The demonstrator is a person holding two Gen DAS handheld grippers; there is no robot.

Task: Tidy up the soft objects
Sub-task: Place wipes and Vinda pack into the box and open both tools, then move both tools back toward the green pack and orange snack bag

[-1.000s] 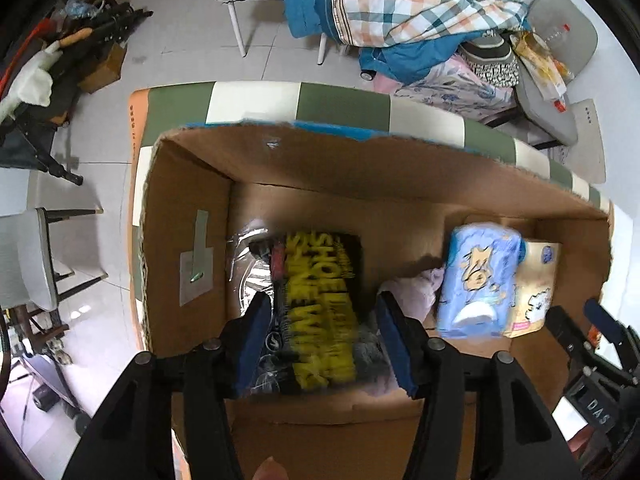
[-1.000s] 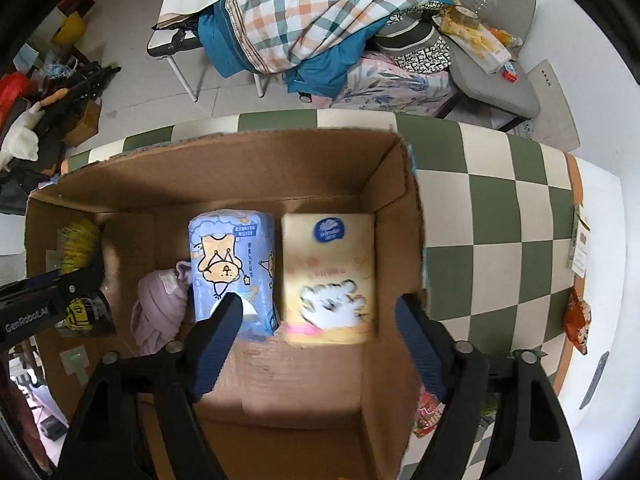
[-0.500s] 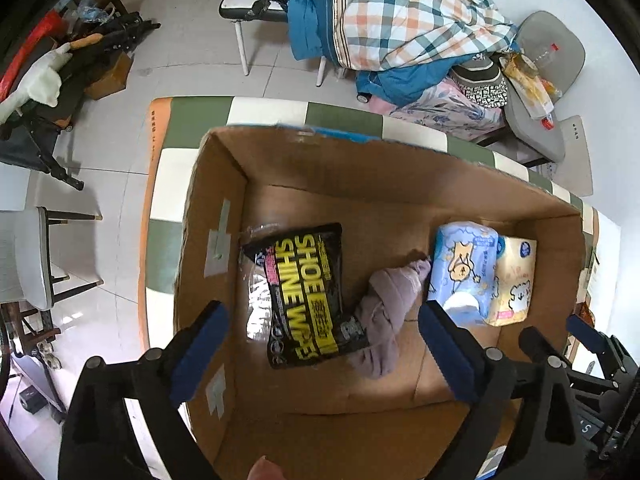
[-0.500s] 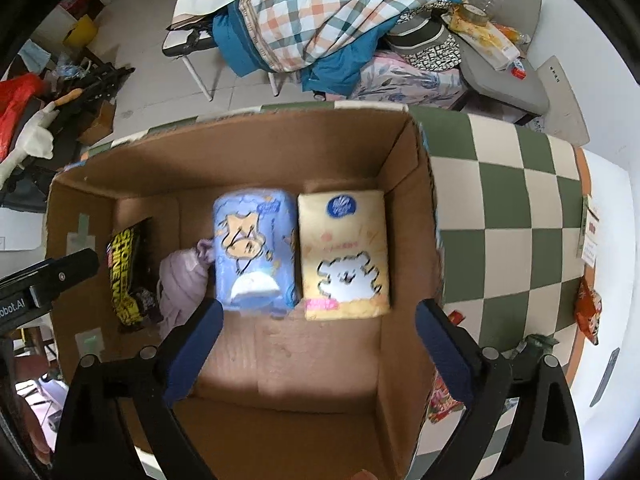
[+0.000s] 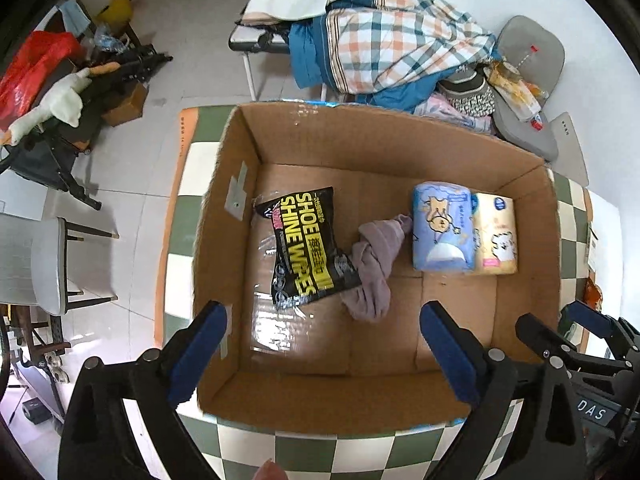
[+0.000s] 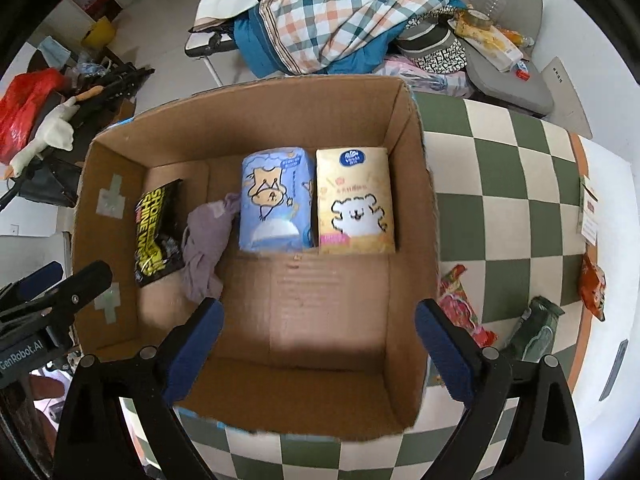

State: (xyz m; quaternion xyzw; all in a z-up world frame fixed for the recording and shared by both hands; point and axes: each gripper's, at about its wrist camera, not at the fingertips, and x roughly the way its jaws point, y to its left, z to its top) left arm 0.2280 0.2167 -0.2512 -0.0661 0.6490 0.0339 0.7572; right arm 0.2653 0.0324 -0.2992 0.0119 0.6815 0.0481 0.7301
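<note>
An open cardboard box (image 5: 224, 216) stands on the checkered table. On its floor lie a black shoe-wipes pack (image 5: 308, 248), a crumpled mauve cloth (image 5: 374, 264), a blue tissue pack (image 5: 442, 226) and a yellow tissue pack (image 5: 496, 236). My left gripper (image 5: 322, 312) hangs open above the box's near left part, empty, pointing down. My right gripper (image 6: 318, 308) is open and empty above the near right part, short of the blue pack (image 6: 276, 200) and yellow pack (image 6: 354, 200). Each view shows the other gripper at its edge: the right one (image 5: 548, 318), the left one (image 6: 80, 270).
The green-and-white checkered table (image 6: 500, 184) carries snack packets (image 6: 460, 300) and a green packet (image 6: 538, 328) right of the box, plus a paper card (image 6: 588, 216). Beyond the table a cot holds piled clothes (image 5: 392, 48). A white chair (image 5: 36, 264) stands to the left.
The left gripper let go of the black wipes pack, which now lies in the box. Both grippers opened wide, rose and drew back toward the box's near wall.
</note>
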